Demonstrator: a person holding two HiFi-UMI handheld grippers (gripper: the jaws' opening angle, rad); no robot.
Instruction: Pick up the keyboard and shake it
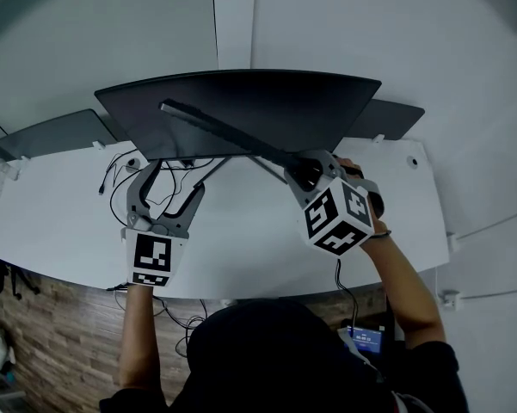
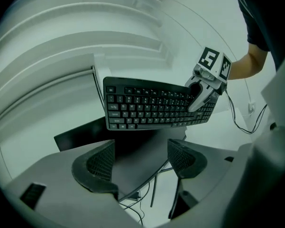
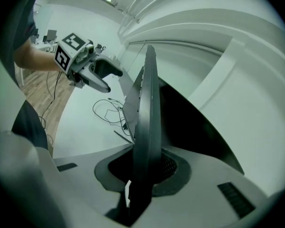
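The top of the person's head fills the bottom of the head view, and both forearms reach out from it over the white desk. The right gripper has its jaws clamped on one short end of the black keyboard. The keyboard is up in the air, clear of the desk, tilted, and just in front of the curved monitor. The left gripper hangs lower and to the side with its jaws spread and nothing between them. Loose cables lie on the desk below it. The main risk I see is the one-ended hold: the whole length of the keyboard sticks out past the jaws, so a hard shake could lever it round in the pads or out of them. Because the monitor is so close, a wide swing could knock the free end against the screen's edge. Whether one of those cables belongs to the keyboard I cannot tell. If it does, it could pull taut or snag on the open left jaws.
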